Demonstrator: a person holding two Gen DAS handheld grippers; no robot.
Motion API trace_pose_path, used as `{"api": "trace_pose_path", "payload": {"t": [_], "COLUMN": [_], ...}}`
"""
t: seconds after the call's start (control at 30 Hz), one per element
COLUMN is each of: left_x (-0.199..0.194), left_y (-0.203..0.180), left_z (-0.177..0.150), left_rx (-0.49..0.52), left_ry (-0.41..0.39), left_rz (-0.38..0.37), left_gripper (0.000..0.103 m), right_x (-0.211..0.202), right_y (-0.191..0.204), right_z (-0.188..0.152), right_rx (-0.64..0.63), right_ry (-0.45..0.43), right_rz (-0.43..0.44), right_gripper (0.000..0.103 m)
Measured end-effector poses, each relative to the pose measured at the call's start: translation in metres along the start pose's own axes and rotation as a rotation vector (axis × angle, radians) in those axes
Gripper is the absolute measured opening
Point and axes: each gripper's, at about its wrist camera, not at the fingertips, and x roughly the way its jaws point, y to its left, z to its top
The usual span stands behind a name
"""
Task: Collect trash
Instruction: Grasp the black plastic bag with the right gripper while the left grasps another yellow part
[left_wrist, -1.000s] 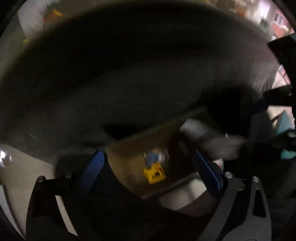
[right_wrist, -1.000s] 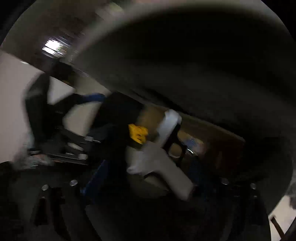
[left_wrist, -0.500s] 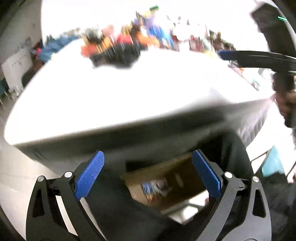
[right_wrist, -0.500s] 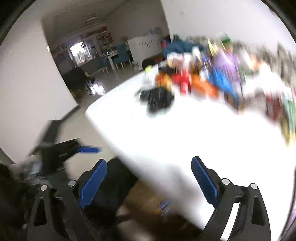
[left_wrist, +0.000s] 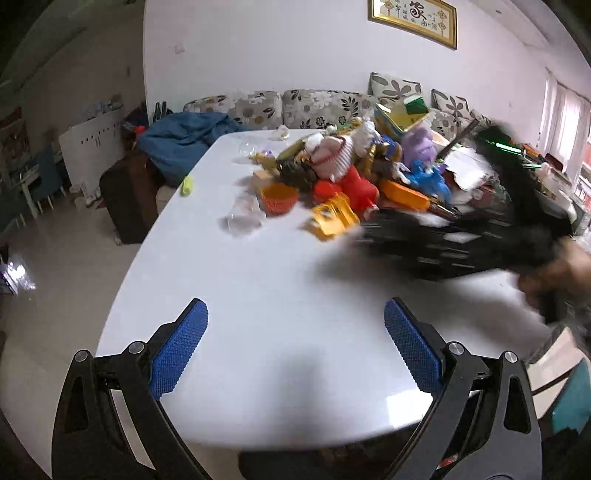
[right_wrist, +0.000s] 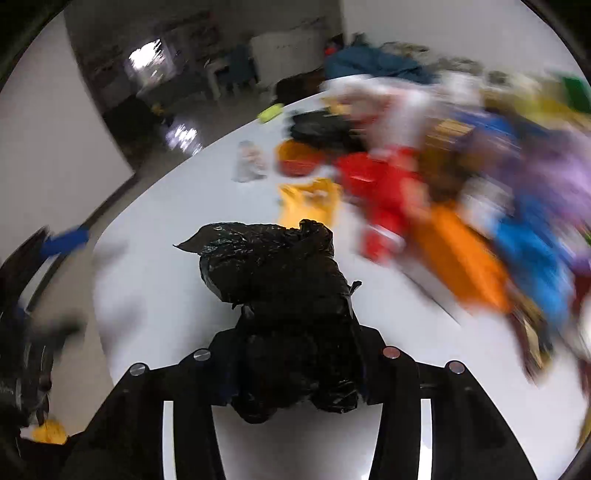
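crinkled black plastic, a bunched trash bag (right_wrist: 284, 295), sits pinched in the right gripper (right_wrist: 291, 354), whose jaws have just been closing onto it; it juts forward from the tongs above the white table (right_wrist: 177, 295). the left gripper (left_wrist: 295, 354) is spread wide with nothing between its blue pads (left_wrist: 177, 350), bare tabletop under it. ahead of both tongs lies the toy heap (left_wrist: 369, 173), with a clear wrapper (left_wrist: 245, 218) ahead and to the left. likely trouble: slick film may slide free if the pinch is shallow, or the bag may sweep toys off the pile.
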Motion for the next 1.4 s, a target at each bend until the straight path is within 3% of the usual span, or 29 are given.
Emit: {"api": "trace_pose_path", "payload": {"t": [0.13, 0.23, 0.37, 0.47, 0.5, 0.53, 0.57, 0.7, 0.8, 1.03, 1.2, 1.33, 1.37, 1.4], "left_x": [0.032, 0.075, 0.145, 0.166, 0.167, 0.168, 0.169, 0.149, 0.096, -0.038, -0.061, -0.029, -0.021, -0.009], "left_y": [-0.025, -0.047, -0.049, -0.045, -0.044, -0.042, -0.04, -0.029, -0.031, -0.076, -0.104, -0.112, -0.113, -0.115], "left_z": [0.025, 0.046, 0.069, 0.072, 0.075, 0.077, 0.076, 0.063, 0.044, -0.032, -0.093, -0.134, -0.143, -0.151], "left_rx": [0.1, 0.153, 0.062, 0.0, -0.008, -0.02, -0.037, -0.104, -0.096, 0.069, 0.18, 0.194, 0.196, 0.202], "left_ry": [-0.003, 0.039, 0.206, 0.234, 0.221, 0.214, 0.214, 0.196, 0.123, 0.029, 0.118, 0.242, 0.273, 0.312], "left_rz": [-0.006, 0.007, 0.031, 0.0, 0.013, 0.017, 0.012, -0.01, -0.041, -0.12, -0.159, -0.169, -0.167, -0.164], "left_gripper": [0.094, 0.094, 0.093, 0.071, 0.053, 0.046, 0.045, 0.045, 0.045, 0.045, 0.045, 0.046, 0.055, 0.077], "right_x": [-0.07, -0.115, -0.146, -0.147, -0.145, -0.141, -0.138, -0.139, -0.144, -0.145, -0.13, -0.091, -0.077, -0.063], "right_y": [-0.047, -0.071, -0.081, -0.08, -0.081, -0.079, -0.078, -0.067, -0.046, 0.011, 0.047, 0.055, 0.054, 0.053], "right_z": [-0.061, -0.108, -0.155, -0.174, -0.175, -0.176, -0.176, -0.171, -0.166, -0.166, -0.187, -0.214, -0.221, -0.227], "right_rx": [0.16, 0.285, 0.387, 0.414, 0.414, 0.412, 0.412, 0.397, 0.34, 0.219, 0.149, 0.161, 0.165, 0.171], "right_ry": [-0.094, -0.159, -0.197, -0.199, -0.199, -0.196, -0.197, -0.219, -0.228, -0.195, -0.103, 0.021, 0.058, 0.092], "right_rz": [-0.048, -0.089, -0.123, -0.119, -0.111, -0.105, -0.099, -0.057, -0.025, 0.046, 0.082, 0.1, 0.097, 0.092], "right_gripper": [0.047, 0.048, 0.049, 0.05, 0.05, 0.05, 0.05, 0.05, 0.05, 0.05, 0.05, 0.052, 0.057, 0.064]}}
